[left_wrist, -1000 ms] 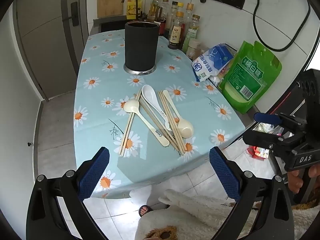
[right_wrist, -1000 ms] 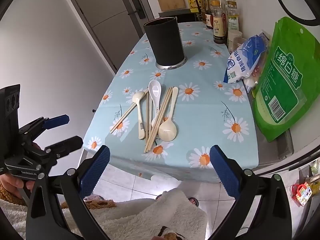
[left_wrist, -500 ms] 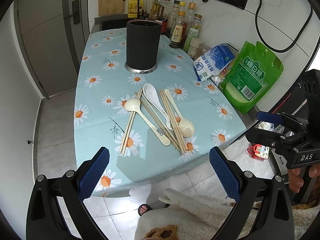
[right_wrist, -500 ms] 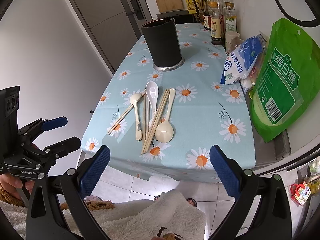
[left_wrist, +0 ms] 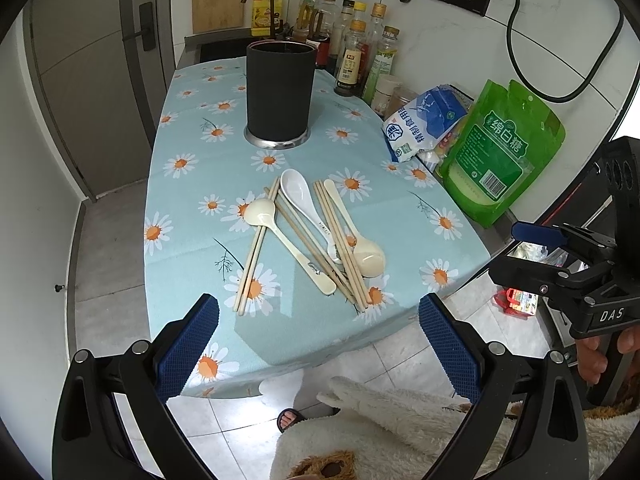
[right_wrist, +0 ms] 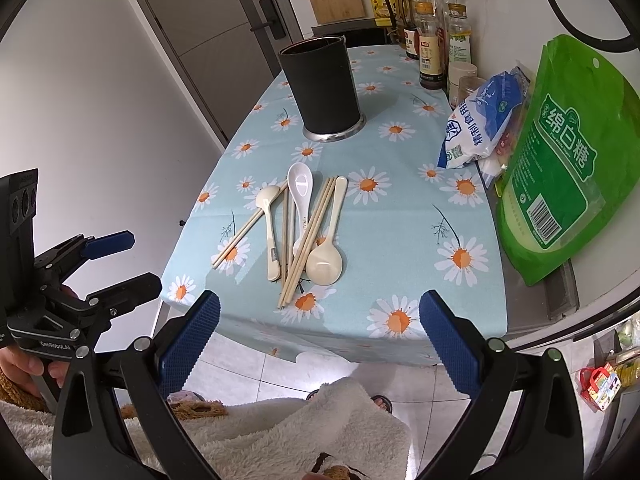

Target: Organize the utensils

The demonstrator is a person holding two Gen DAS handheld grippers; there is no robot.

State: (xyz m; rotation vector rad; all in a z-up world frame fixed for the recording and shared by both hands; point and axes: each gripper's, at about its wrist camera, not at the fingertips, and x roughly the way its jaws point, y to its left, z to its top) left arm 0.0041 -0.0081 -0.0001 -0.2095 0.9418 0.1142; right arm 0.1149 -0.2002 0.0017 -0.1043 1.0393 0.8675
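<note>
Daisy-print tablecloth, glossy spoons, slim wooden chopsticks, both tongs spread, empty.

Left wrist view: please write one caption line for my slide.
Open left tool faces spoons and chopsticks lying loose before an upright black holder on the daisy tablecloth.

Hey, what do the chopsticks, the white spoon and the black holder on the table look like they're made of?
Chopsticks: probably bamboo or light wood; pale tan and matte. White spoon: likely ceramic or melamine, since it is glossy with bright highlights; I can't tell which. Black holder: matte dark wall, maybe plastic or coated metal, on a shiny silver base ring that looks like steel.
</note>
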